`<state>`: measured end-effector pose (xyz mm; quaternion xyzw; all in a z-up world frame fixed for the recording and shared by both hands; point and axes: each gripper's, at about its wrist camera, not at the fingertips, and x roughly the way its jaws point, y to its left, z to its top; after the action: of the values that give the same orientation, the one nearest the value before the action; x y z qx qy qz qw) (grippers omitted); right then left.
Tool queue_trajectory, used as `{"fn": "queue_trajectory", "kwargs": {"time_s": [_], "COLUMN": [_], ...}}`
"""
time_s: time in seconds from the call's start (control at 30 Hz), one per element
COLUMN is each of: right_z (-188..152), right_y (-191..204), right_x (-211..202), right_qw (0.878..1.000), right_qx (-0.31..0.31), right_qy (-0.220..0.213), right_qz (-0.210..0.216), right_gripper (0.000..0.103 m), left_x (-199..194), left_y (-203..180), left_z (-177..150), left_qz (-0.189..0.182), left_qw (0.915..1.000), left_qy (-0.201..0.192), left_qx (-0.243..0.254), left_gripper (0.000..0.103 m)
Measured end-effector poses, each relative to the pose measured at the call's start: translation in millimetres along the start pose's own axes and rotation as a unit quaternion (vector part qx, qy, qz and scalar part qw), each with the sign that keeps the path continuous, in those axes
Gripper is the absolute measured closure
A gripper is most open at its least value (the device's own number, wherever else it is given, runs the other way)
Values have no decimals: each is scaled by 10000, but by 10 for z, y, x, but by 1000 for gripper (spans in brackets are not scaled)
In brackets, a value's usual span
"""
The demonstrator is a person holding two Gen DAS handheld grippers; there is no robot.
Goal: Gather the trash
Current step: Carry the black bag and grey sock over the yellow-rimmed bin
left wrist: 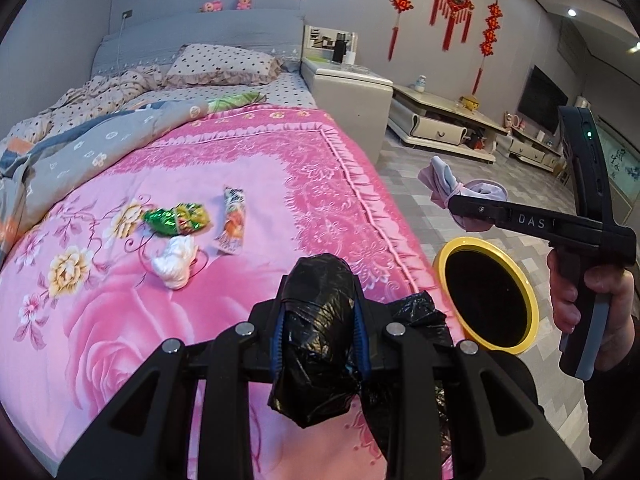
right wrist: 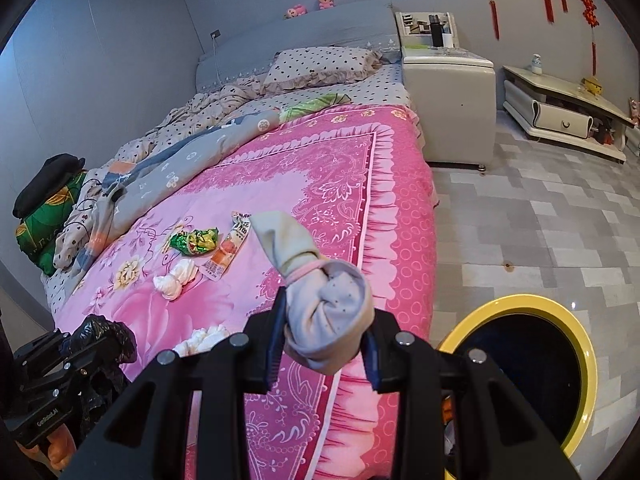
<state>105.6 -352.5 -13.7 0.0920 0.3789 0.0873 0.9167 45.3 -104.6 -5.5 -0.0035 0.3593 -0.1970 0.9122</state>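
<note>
Black crumpled plastic bag point(left wrist: 316, 332) clamped in left gripper point(left wrist: 320, 320), lower centre. Right gripper point(right wrist: 326, 344) pinches grey knotted cloth bundle point(right wrist: 320, 300) beside yellow-rimmed round bin point(right wrist: 576, 340), lower right. Carry step; next likely swing over bin, release. Wrappers point(right wrist: 194, 241) and tissue point(right wrist: 174, 278) wait mid-frame on pink floral bedspread point(right wrist: 320, 160).

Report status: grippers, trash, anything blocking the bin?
Left gripper shut on crumpled black plastic bag. Right gripper shut on knotted grey-pink sock. Yellow-rimmed round bin open, unobstructed.
</note>
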Motion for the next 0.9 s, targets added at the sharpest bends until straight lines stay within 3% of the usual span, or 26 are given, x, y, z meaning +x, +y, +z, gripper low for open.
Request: {"fn": "queue_trajectory", "kwargs": {"time_s": [0.5, 0.9], "right_z": [45, -1], "right_y": [-594, -1124], "right_x": [-438, -689], "right_qw": [9982, 9936], "right_qx": [412, 786], "right_qy": [-329, -491], "right_qz": [-294, -643], "right_gripper": [73, 73], "left_x": [217, 679], "left_y": [-632, -1167], "left_z": [376, 598], "left_qz": [-441, -891], "left_qw": [9983, 9945], "left_qy": [-48, 115], "left_qx": [367, 537], "left_gripper": [77, 77]}}
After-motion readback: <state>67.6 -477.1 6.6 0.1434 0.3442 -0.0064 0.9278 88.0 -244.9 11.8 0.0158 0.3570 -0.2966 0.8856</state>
